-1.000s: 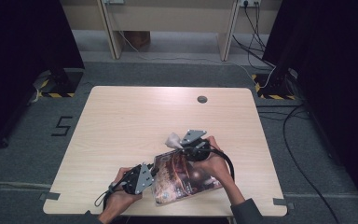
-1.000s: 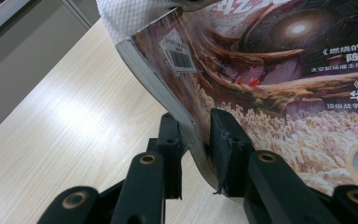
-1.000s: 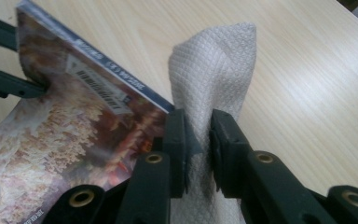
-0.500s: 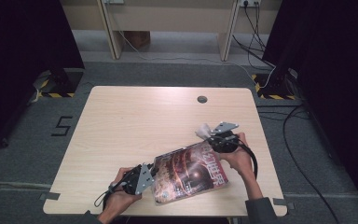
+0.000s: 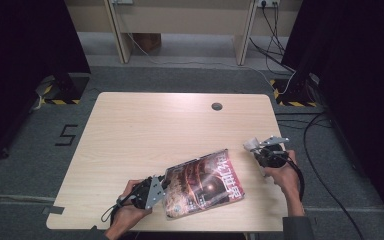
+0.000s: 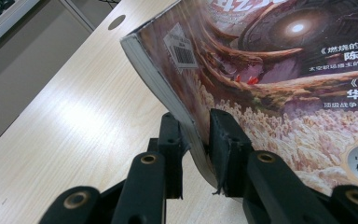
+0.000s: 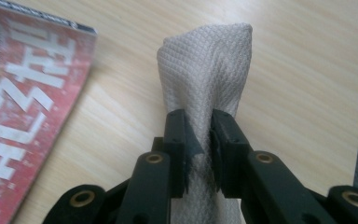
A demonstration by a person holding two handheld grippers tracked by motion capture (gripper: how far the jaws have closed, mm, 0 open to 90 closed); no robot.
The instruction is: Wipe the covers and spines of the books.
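A thick magazine with a dark reddish-brown cover lies near the table's front edge. My left gripper is shut on its left edge, and in the left gripper view the jaws pinch the magazine by its bent cover and pages, the left gripper lifting that edge slightly. My right gripper is held near the table's right edge, shut on a white woven cloth. In the right gripper view the cloth stands bunched up between the jaws of the right gripper, with the magazine's red corner at the left.
The light wooden table has a round cable hole near its far edge. Cables run over the grey floor to the right. Table legs and dark curtains stand beyond the far edge.
My right gripper has carried the cloth from over the magazine out to the right, off the cover. The magazine now lies flatter with its whole cover showing. The left gripper has stayed put.
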